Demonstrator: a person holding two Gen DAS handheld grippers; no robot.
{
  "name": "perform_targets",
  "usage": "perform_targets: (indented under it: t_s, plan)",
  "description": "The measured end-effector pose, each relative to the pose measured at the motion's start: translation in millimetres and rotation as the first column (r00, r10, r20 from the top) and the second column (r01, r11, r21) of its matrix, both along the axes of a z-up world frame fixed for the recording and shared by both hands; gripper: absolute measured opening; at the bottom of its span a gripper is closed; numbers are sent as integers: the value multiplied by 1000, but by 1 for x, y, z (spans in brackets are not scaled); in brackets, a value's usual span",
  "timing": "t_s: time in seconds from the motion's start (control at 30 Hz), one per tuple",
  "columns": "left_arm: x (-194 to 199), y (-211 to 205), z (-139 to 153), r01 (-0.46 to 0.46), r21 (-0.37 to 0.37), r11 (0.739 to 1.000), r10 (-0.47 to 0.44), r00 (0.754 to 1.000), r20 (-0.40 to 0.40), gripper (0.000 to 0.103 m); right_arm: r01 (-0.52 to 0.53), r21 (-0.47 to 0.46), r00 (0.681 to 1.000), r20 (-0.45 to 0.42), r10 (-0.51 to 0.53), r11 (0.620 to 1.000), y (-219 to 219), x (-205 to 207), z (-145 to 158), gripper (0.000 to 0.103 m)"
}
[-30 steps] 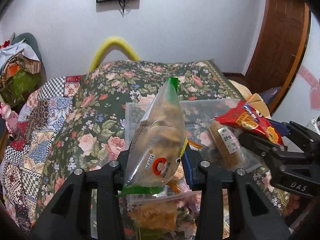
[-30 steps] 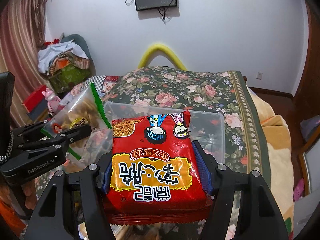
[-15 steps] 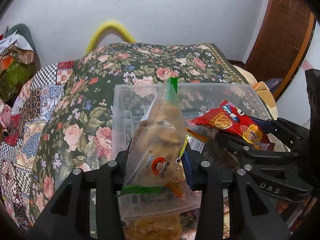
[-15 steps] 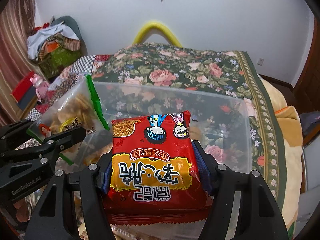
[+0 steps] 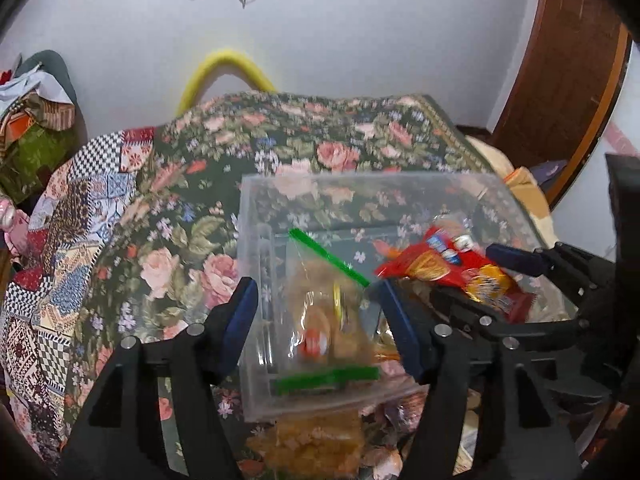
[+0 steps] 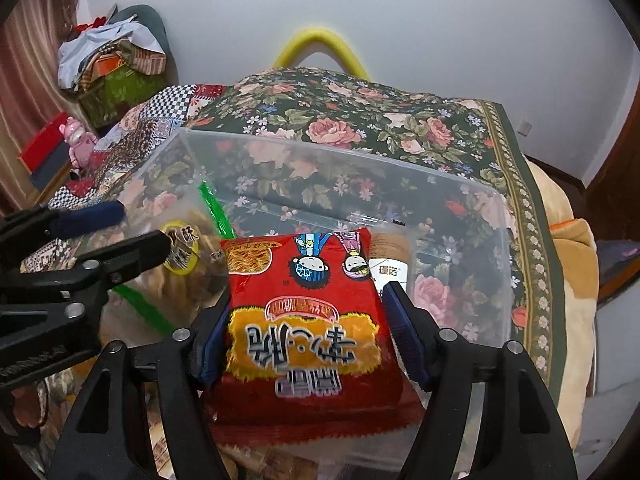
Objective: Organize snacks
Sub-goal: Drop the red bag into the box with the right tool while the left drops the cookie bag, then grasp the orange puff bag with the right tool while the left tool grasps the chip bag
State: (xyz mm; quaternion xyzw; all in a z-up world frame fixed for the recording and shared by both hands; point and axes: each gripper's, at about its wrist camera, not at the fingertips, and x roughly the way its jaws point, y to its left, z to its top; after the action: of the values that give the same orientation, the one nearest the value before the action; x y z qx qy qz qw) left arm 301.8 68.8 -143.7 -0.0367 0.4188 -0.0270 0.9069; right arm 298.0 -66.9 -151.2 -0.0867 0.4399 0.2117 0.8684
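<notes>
Crackers bag (image 5: 328, 312) is dropping into the clear bin (image 5: 256, 280) as left tongs (image 5: 316, 312) are spreading apart; right tongs (image 6: 308, 320) are loosening, seemingly barely holding the red packet (image 6: 308, 320).

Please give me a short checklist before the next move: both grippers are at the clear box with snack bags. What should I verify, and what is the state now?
1. Left gripper released the clear cracker bag: ok, its jaws have just been opening and stand apart from it.
2. Cracker bag inside the clear box: ok.
3. Red noodle packet over the box: ok.
4. Right gripper released the packet: cannot tell; its jaws have just been opening.
5. Grippers apart from each other: ok.
</notes>
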Motion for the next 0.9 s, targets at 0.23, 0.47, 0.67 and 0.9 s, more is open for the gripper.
perform_targets:
  t_s: [0.23, 0.47, 0.67, 0.9]
  plan:
    - [-27, 4, 35, 7, -17, 1000, -6, 998, 62, 65, -2, 16, 999, 48, 1, 1000, -10, -17, 25, 77]
    - [-70, 4, 63, 22, 0, 1000, -22, 992, 125, 71, 5, 81, 995, 95, -13, 997, -31, -44, 56, 78]
    - [-111, 3, 65, 33, 34, 999, -38, 989, 140, 82, 20, 132, 992, 120, -36, 991, -55, -74, 71, 81]
    - [-149, 0, 40, 54, 46, 997, -58, 995, 85, 84, 40, 125, 994, 99, -52, 991, -77, -111, 59, 81]
